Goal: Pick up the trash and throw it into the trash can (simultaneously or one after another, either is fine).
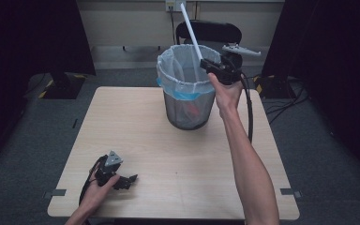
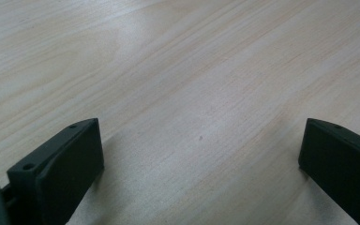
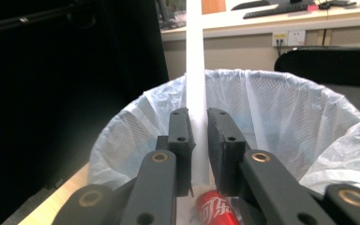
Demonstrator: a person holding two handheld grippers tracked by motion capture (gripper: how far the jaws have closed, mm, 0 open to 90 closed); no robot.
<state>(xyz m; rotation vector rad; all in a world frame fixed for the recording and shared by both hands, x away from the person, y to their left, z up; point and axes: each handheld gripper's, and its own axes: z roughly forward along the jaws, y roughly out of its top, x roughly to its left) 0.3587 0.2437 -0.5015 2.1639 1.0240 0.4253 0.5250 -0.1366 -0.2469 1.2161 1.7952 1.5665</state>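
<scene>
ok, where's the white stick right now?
The white stick is clamped in the right claw over the far right rim of the lined mesh bin in the high view, its lower end inside the bin above a red can.

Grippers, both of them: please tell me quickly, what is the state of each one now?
Left gripper: open, holding nothing, low over the table.
Right gripper: closed on the white tube, above the lined bin.

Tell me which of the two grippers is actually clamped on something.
The right gripper, held over the lined waste bin, with its jaws closed on the white stick. The left gripper rests on the table with its jaws wide apart.
</scene>
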